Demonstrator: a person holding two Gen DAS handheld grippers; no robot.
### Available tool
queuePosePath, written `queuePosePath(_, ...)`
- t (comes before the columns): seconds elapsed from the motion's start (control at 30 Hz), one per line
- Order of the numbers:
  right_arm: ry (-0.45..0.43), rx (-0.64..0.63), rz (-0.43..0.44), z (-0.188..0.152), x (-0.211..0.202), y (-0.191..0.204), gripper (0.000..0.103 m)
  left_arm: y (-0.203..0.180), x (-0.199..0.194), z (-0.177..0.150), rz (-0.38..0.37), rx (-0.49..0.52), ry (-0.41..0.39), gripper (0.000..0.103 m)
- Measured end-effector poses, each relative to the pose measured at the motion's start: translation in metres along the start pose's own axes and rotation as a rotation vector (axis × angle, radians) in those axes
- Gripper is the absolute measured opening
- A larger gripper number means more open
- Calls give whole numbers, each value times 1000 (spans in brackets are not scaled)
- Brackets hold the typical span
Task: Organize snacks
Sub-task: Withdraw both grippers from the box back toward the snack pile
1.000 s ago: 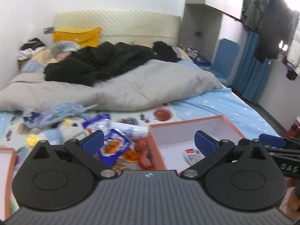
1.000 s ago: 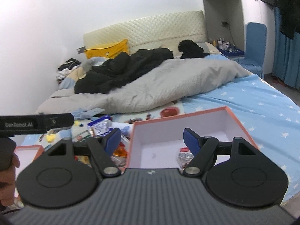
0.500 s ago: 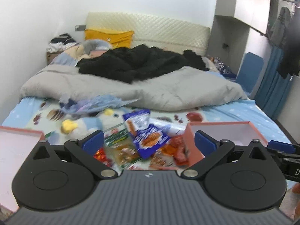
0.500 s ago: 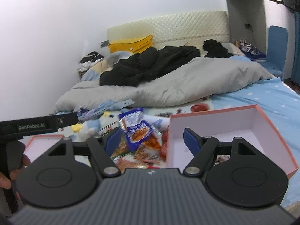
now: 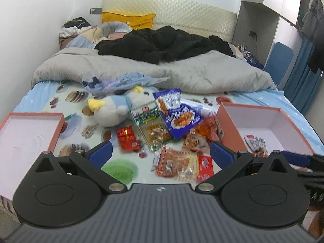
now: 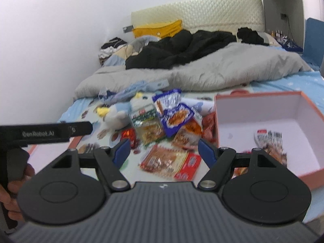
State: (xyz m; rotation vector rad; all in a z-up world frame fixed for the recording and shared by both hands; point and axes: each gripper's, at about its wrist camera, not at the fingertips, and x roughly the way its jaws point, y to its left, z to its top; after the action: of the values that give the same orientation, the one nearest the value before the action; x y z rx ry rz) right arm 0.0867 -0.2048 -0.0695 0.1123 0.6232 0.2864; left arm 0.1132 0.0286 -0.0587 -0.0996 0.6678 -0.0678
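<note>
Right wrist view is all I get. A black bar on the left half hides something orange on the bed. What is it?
Observer: A second orange-rimmed box, shallow. The left wrist view shows the visible part of its pale inside bare.
Visitor: And the black bar itself?
Observer: That is the left gripper. From its own camera the blue pads stand wide apart with nothing gripped.
Visitor: What is it aimed at?
Observer: A red-and-orange snack packet lies just ahead, between its fingers.
</note>
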Motion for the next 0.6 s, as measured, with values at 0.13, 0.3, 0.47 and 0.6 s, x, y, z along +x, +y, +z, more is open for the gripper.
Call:
queuePosePath(0.13,44,-14,10,-20,5,12,75,1,0,-18,14,38,25,103)
queuePosePath(0.3,57,-80,15,-47,7,41,75,11,4,-36,21,24,67,103)
queuePosePath(0.47,111,-87,59,-55,18,51,75,26,11,-48,21,-5,93,103)
queuePosePath(0.6,116,-72,39,-53,28,51,75,37,21,-51,26,-17,113,103)
